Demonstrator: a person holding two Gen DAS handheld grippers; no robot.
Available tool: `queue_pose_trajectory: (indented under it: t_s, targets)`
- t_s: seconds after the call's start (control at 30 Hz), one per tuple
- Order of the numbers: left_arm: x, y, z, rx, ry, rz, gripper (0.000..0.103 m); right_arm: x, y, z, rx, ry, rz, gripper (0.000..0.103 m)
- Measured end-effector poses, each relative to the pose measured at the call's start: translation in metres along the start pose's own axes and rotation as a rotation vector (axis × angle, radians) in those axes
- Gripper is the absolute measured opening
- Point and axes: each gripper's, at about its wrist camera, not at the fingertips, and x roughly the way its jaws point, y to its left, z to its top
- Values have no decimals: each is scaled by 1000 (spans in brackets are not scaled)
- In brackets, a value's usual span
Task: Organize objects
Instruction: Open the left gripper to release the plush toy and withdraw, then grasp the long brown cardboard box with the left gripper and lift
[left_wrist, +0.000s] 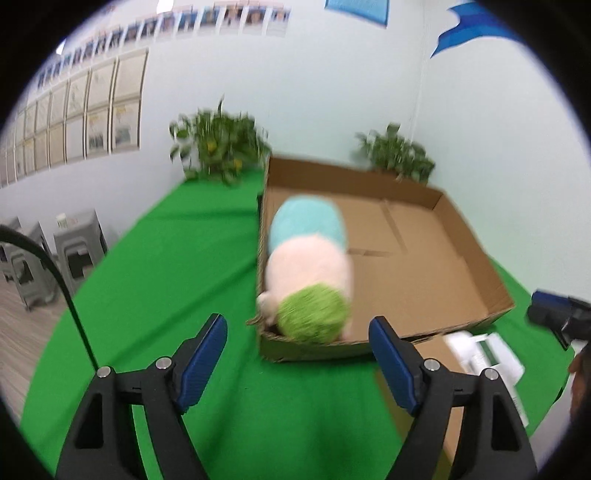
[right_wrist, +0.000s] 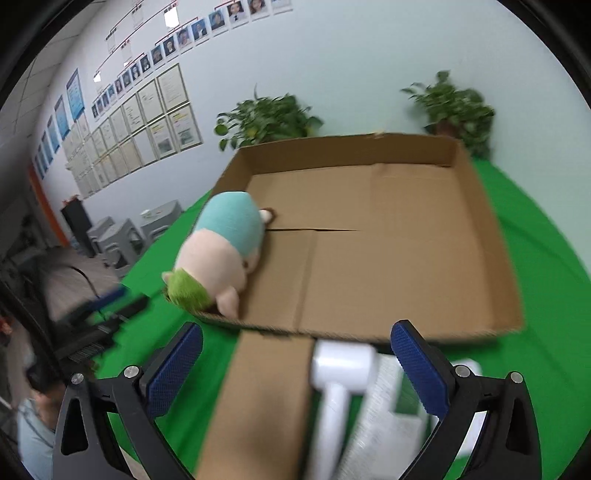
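Note:
A plush toy (left_wrist: 308, 266) with green hair, a pink body and a teal end lies inside a shallow cardboard box (left_wrist: 472, 240), against its left wall. It also shows in the right wrist view (right_wrist: 218, 254), in the box (right_wrist: 369, 258). My left gripper (left_wrist: 297, 365) is open and empty, just in front of the box's near left corner. My right gripper (right_wrist: 295, 373) is open and empty above a white hammer-shaped object (right_wrist: 341, 373) and a white and green packet (right_wrist: 391, 417). The right gripper (left_wrist: 557, 317) also shows at the left wrist view's right edge.
A green cloth (left_wrist: 177, 258) covers the table. A flat cardboard piece (right_wrist: 258, 402) lies in front of the box. Two potted plants (left_wrist: 218, 147) (left_wrist: 399, 151) stand at the table's back edge. Grey stools (left_wrist: 74, 254) stand on the floor to the left.

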Motion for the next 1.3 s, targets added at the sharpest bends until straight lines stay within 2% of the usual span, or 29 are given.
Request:
queue_pose_trajectory:
  t_s: [0.1,0.17,0.2,0.27,0.3,0.33,0.37,0.43,0.47,0.53,0.57,0.63,0.67,0.77,0.93,1.1,1.3]
  targets:
    - [-22,-26,1,23,-18,12,79,-44,-11,-29,-11,-48,-47,103]
    - [-29,-40,0,27,-20,9,79,-68,-24,-43,17,-60,-14,102]
    - [-34,-49,-1,27,-19,3,79,-77,-28,-50,28,-69,-1,99]
    - [-40,-60,-3,35,-15,-14,79,-89,-35,-61,36,-75,8,73]
    - [-43,-67,-5,38,-17,-25,79,-84,-32,-62,34,-67,5,54]
    - [-46,-75,-7,42,-19,-34,79,-79,-30,-63,32,-59,0,43]
    - [-49,-82,-10,49,-20,-45,78,-82,-31,-68,28,-53,-3,42]
    - [-55,-95,-16,66,-33,-70,48,-91,-33,-78,17,-57,8,43]
    - [-55,-100,-18,75,-26,-76,26,-95,-34,-83,12,-64,17,46]
    - [-55,-109,-20,87,-1,-76,23,-105,-35,-90,4,-77,13,75]
    - [-56,-112,-20,93,-1,-76,25,-109,-36,-92,3,-82,11,102]
    - [-58,-118,-22,101,-9,-59,57,-116,-38,-96,6,-97,7,103]
    - [-59,-118,-22,94,-11,-51,86,-118,-40,-98,9,-91,7,103]
    - [-61,-115,-24,68,-12,-84,88,-118,-44,-102,21,-74,15,103]
    - [-45,-103,-36,28,102,-152,88,-124,-43,-115,17,-49,108,103]
    - [-20,-92,-65,-23,242,-250,88,-114,-25,-145,-47,81,268,103]
    - [9,-83,-92,-114,360,-341,88,-80,-1,-178,-28,211,323,103]
